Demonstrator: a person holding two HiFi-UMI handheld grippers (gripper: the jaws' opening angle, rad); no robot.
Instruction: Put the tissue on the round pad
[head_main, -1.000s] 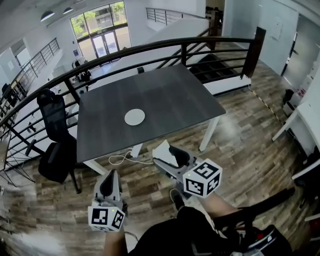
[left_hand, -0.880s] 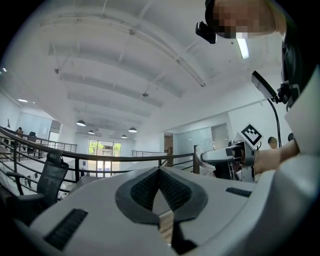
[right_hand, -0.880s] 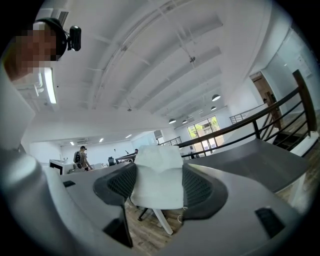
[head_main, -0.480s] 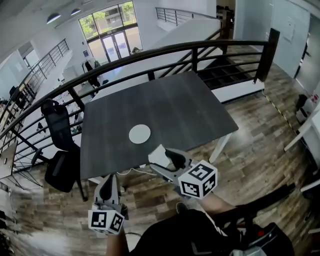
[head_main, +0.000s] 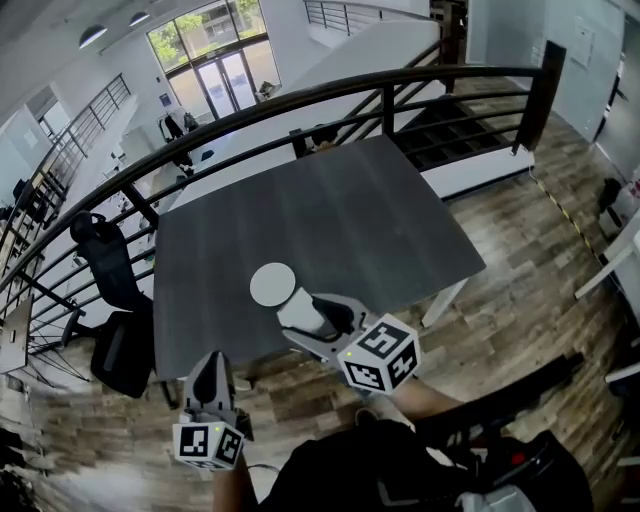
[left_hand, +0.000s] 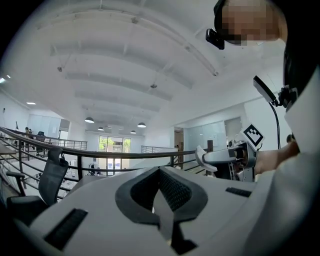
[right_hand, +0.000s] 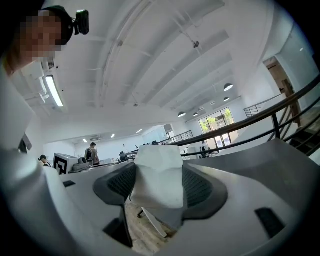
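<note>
My right gripper (head_main: 316, 322): clamped on white tissue (head_main: 297, 309), just near-right of round pad (head_main: 272, 284), over desk (head_main: 340, 215). My left gripper (head_main: 212, 374): closed, empty.

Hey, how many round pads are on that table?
1. The round pad lies on the dark table near its front edge, just ahead of the tissue in the right gripper.

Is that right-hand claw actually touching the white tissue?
Touching: the right gripper view shows the right gripper with both pads pressed against the tissue.
</note>
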